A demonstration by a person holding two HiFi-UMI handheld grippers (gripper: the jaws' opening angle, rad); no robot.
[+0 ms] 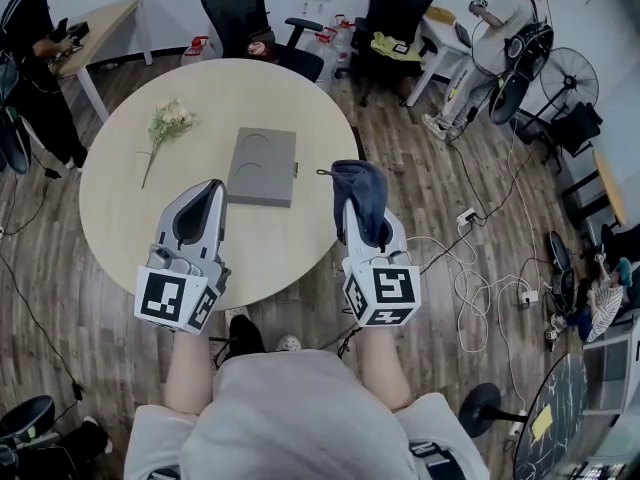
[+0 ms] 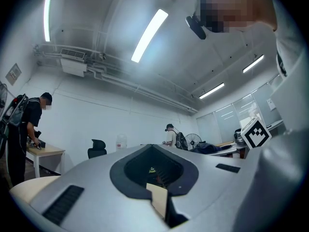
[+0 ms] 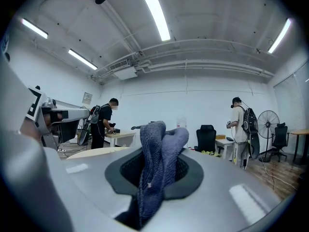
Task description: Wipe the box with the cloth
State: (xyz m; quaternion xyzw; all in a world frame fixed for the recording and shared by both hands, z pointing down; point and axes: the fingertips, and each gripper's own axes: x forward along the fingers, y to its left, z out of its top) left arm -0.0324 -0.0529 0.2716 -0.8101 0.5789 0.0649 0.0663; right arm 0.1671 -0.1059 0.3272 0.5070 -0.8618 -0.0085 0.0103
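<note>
A flat grey box (image 1: pixel 262 166) with two round dents in its lid lies near the middle of the round beige table (image 1: pixel 130 208). My right gripper (image 1: pixel 352 204) hovers over the table's right edge, right of the box, shut on a dark blue cloth (image 1: pixel 362 194) that bunches up between its jaws. In the right gripper view the cloth (image 3: pixel 156 168) stands up out of the right gripper (image 3: pixel 159 151). My left gripper (image 1: pixel 214 190) is held low and left of the box, jaws together with nothing in them. The left gripper (image 2: pixel 152 148) is tilted up toward the ceiling.
A sprig of pale flowers (image 1: pixel 168 125) lies on the table's far left. Black office chairs (image 1: pixel 245 13) stand behind the table. People work at a desk (image 1: pixel 100 30) at left and at back right (image 1: pixel 500 18). A fan (image 1: pixel 575 78) and floor cables (image 1: pixel 480 278) are at right.
</note>
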